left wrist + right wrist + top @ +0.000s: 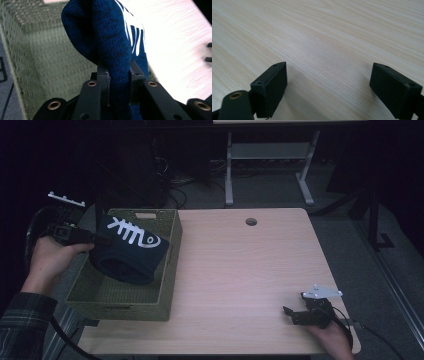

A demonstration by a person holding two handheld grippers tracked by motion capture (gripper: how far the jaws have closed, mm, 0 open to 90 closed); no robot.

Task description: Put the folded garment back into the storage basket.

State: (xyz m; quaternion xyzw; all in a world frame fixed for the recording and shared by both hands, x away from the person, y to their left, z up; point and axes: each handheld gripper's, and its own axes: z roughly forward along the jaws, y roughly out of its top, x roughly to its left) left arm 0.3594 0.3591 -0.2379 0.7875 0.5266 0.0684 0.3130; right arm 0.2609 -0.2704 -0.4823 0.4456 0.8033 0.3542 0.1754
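**Observer:** What have you got in the left gripper (100, 239)?

**Operator:** I have its jaws clamped on a dark blue knitted garment (131, 250) with a white fishbone print. In the left gripper view the fabric (110, 50) is bunched into a thick fold between my two black pads, and both pads press against it.

**Observer:** Where is the garment relative to the basket?

**Operator:** From the high view I see it over the green woven basket (170, 265), which sits at the left end of the wooden table (250, 270). The garment is tilted, its upper edge near the basket's right wall and its lower bulk hanging down into the interior. I cannot tell whether its underside touches the basket floor. In the left gripper view the woven floor (50, 57) shows behind and to the left of the cloth.

**Observer:** And your left hand?

**Operator:** My left hand (50, 260) holds the gripper just outside the basket's left wall, reaching in over the rim.

**Observer:** The right side?

**Operator:** The right gripper (292, 314) rests at the near right corner of the table, well apart from the basket. In the right gripper view its jaws stand wide apart over bare wood (324, 45), with nothing between them.
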